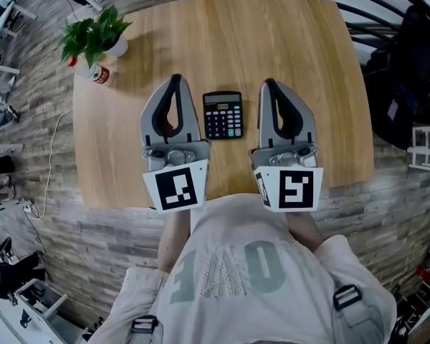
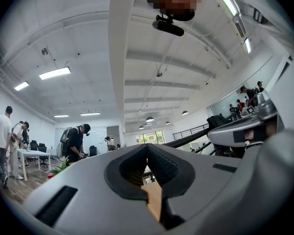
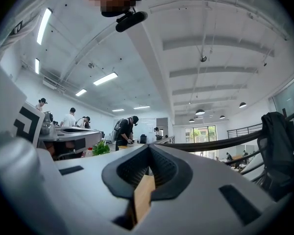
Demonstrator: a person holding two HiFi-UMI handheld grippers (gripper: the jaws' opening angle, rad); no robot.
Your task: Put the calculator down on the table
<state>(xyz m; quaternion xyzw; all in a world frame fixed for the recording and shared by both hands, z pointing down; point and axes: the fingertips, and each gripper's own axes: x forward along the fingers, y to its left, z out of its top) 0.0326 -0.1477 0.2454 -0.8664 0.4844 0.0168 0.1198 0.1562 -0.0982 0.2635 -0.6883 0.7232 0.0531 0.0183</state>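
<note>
The calculator (image 1: 223,115) lies flat on the table (image 1: 308,63) between the left gripper (image 1: 176,79) and right gripper (image 1: 268,84), both with jaws together and empty; clearance appears slight, so a sideways withdrawal may knock it askew.

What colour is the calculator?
The calculator is black; the head view shows it best.

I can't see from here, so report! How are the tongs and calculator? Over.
Left tongs shut, empty. Right tongs shut, empty. Calculator flat on table between them. Nothing in the way.
</note>
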